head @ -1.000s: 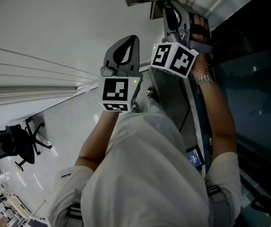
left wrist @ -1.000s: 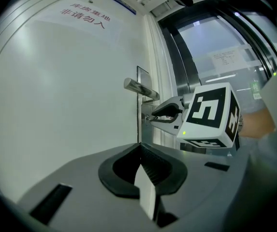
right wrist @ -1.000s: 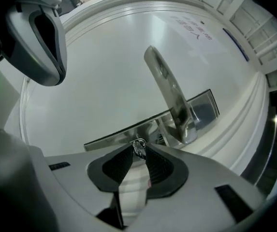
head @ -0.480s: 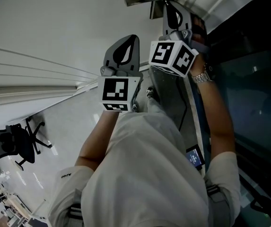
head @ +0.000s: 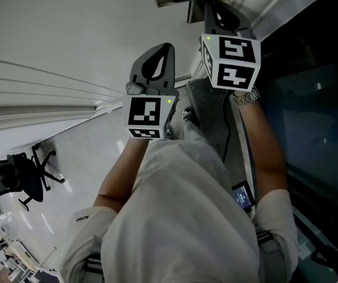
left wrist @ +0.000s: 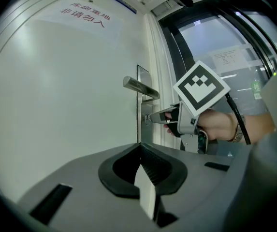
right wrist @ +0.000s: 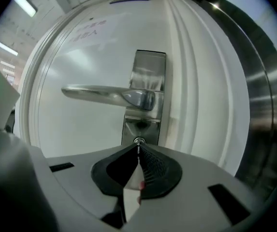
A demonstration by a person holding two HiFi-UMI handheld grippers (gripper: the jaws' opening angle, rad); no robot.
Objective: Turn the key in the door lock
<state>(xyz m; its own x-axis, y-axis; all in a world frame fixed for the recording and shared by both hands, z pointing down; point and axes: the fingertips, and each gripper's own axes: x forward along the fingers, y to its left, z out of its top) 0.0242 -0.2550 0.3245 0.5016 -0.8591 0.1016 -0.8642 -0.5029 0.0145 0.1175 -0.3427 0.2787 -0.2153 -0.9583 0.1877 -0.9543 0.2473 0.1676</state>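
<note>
Evidently the right tool (right wrist: 138, 148), jaws just drawn narrow, pinches the key (right wrist: 138, 141) in the door lock (right wrist: 141, 128) under the lever handle (right wrist: 107, 96) (a grip for twisting); the left tool (left wrist: 139, 148), jaws together and empty, waits aside.

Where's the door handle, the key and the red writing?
Handle (right wrist: 99, 94), right gripper view, middle of the lever.
Key (right wrist: 138, 147), right gripper view, thin sliver between the jaw tips.
Writing (left wrist: 84, 12), left gripper view, middle of the red letters.
</note>
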